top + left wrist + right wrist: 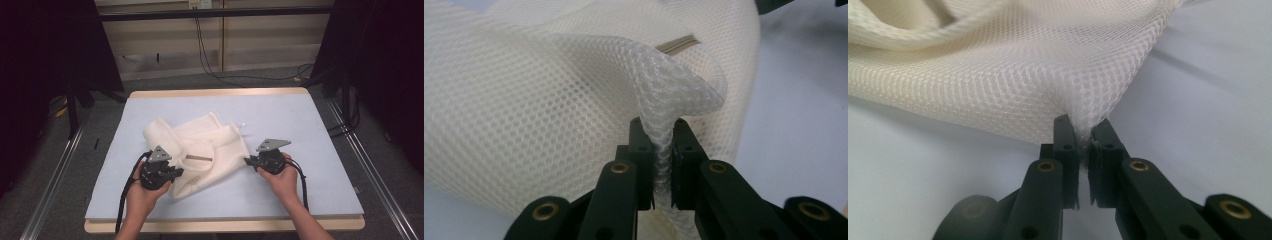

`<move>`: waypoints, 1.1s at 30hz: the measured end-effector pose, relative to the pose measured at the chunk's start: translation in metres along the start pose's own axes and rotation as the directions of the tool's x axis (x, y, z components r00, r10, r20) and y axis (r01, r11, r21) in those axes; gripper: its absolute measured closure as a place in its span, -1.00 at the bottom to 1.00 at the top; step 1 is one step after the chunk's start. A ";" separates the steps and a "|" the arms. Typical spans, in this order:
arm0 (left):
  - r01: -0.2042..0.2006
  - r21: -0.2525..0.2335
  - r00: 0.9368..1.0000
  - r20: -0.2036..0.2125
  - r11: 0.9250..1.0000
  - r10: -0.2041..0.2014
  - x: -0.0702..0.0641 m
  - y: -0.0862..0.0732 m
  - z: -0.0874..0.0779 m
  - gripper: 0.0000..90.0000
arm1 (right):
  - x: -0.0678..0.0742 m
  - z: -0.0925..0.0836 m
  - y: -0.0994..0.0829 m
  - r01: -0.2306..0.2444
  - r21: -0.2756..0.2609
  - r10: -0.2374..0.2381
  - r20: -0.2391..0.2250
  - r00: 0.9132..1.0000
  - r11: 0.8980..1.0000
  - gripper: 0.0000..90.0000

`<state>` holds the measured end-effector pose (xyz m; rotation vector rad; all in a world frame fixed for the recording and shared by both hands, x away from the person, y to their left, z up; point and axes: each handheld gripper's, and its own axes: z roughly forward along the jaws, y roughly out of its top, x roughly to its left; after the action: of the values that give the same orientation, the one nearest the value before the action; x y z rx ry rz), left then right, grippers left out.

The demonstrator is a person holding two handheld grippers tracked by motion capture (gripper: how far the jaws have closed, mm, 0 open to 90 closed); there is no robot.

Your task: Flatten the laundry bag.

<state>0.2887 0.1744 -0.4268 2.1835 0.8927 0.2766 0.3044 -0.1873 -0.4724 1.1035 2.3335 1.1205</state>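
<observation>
A cream mesh garment (205, 145) lies crumpled on the pale blue mat (300, 125). My left gripper (176, 172) sits at the garment's near left side. In the left gripper view its jaws are shut on a pinched fold of the mesh (663, 150), and the cloth (549, 110) billows behind them. My right gripper (248, 161) is at the garment's right edge. In the right gripper view its jaws are shut on a corner of the mesh (1082, 131), with the fabric (998, 75) spreading up and to the left.
The mat covers a wooden table (220, 226) whose front edge runs just behind the person's wrists. Bare mat lies to the right of the garment (1208, 90) and toward the far side. Black cables (210, 65) trail on the floor beyond the table.
</observation>
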 end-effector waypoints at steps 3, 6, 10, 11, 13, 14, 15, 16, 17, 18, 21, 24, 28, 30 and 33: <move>0.011 -0.004 1.000 0.000 1.000 -0.011 0.005 -0.001 -0.001 0.84 | -0.011 -0.011 -0.005 -0.015 -0.010 0.016 0.033 0.999 1.000 0.87; 0.022 -0.014 1.000 -0.006 1.000 -0.022 0.006 -0.002 0.000 0.84 | -0.018 -0.020 -0.010 -0.029 -0.016 0.030 0.056 0.998 0.999 0.87; 0.050 -0.039 0.999 -0.004 0.998 -0.051 0.009 -0.004 0.001 0.84 | -0.023 -0.027 -0.016 -0.037 -0.017 0.038 0.074 0.996 0.999 0.87; 0.059 -0.044 0.998 0.000 0.997 -0.060 0.009 -0.005 0.001 0.84 | -0.023 -0.029 -0.017 -0.044 -0.017 0.045 0.082 0.996 0.999 0.87; 0.073 -0.041 0.997 0.015 0.996 -0.073 0.010 -0.008 0.001 0.82 | -0.023 -0.030 -0.019 -0.050 -0.018 0.051 0.082 0.995 0.999 0.86; 0.075 -0.040 0.997 0.018 0.996 -0.074 0.011 -0.009 -0.001 0.82 | -0.023 -0.030 -0.020 -0.041 -0.014 0.042 0.074 0.996 0.999 0.86; 0.094 -0.042 0.995 0.030 0.995 -0.092 0.011 -0.010 -0.001 0.81 | -0.022 -0.030 -0.021 -0.039 -0.014 0.040 0.073 0.997 0.999 0.86; 0.096 -0.042 0.995 0.034 0.994 -0.095 0.012 -0.011 -0.002 0.79 | -0.021 -0.030 -0.021 -0.046 -0.006 0.046 0.075 0.996 0.999 0.86; 0.103 -0.037 0.994 0.031 0.994 -0.102 0.012 -0.012 -0.003 0.76 | -0.021 -0.029 -0.022 -0.038 0.002 0.038 0.068 0.997 0.999 0.86; 0.108 -0.035 0.994 0.037 0.994 -0.107 0.013 -0.013 -0.003 0.72 | -0.021 -0.029 -0.023 -0.037 0.000 0.037 0.067 0.997 0.999 0.86; 0.123 -0.029 0.992 0.044 0.992 -0.122 0.015 -0.017 -0.007 0.61 | -0.021 -0.028 -0.023 -0.042 0.008 0.041 0.061 0.997 0.999 0.86; 0.148 -0.024 0.988 0.047 0.989 -0.146 0.016 -0.021 -0.011 0.58 | -0.021 -0.028 -0.023 -0.045 0.014 0.044 0.057 0.997 0.999 0.85; 0.174 -0.013 0.984 0.046 0.985 -0.173 0.018 -0.029 -0.016 0.51 | -0.022 -0.027 -0.024 -0.038 0.029 0.037 0.038 0.999 0.999 0.85; 0.188 -0.014 0.982 0.033 0.982 -0.187 0.018 -0.033 -0.020 0.48 | -0.023 -0.027 -0.023 -0.035 0.033 0.034 0.026 0.999 0.999 0.84; 0.196 0.007 0.981 0.014 0.981 -0.196 0.020 -0.039 -0.025 0.36 | -0.024 -0.027 -0.023 -0.029 0.040 0.029 0.017 0.999 0.999 0.83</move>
<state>0.2723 0.2207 -0.4383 2.0812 1.0923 0.1622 0.2926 -0.2283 -0.4735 1.1598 2.3442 1.0755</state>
